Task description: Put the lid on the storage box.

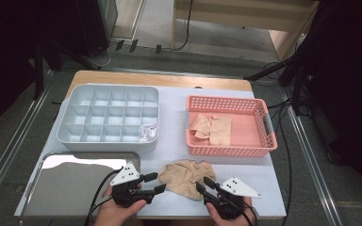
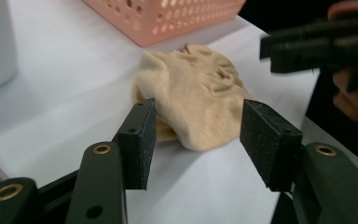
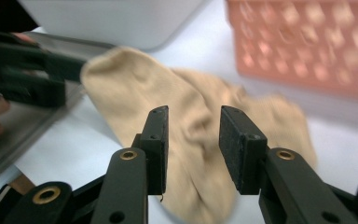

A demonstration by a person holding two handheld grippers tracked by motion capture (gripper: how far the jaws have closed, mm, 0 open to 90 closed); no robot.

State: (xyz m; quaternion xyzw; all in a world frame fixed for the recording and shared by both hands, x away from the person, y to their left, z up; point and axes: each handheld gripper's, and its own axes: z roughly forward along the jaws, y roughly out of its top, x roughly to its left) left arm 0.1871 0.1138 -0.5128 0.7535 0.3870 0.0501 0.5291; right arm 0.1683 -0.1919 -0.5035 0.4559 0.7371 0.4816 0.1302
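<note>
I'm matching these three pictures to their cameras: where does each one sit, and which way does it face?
High view: above the person's side, looking forward and down on the table; both hands and the left gripper and right gripper show at the bottom.
Left gripper view: rides on the left gripper, looking along its open jaws at the beige sock.
Right gripper view: rides on the right gripper, looking along its jaws at the sock.
Shared: sock and pink basket show in all three.
</note>
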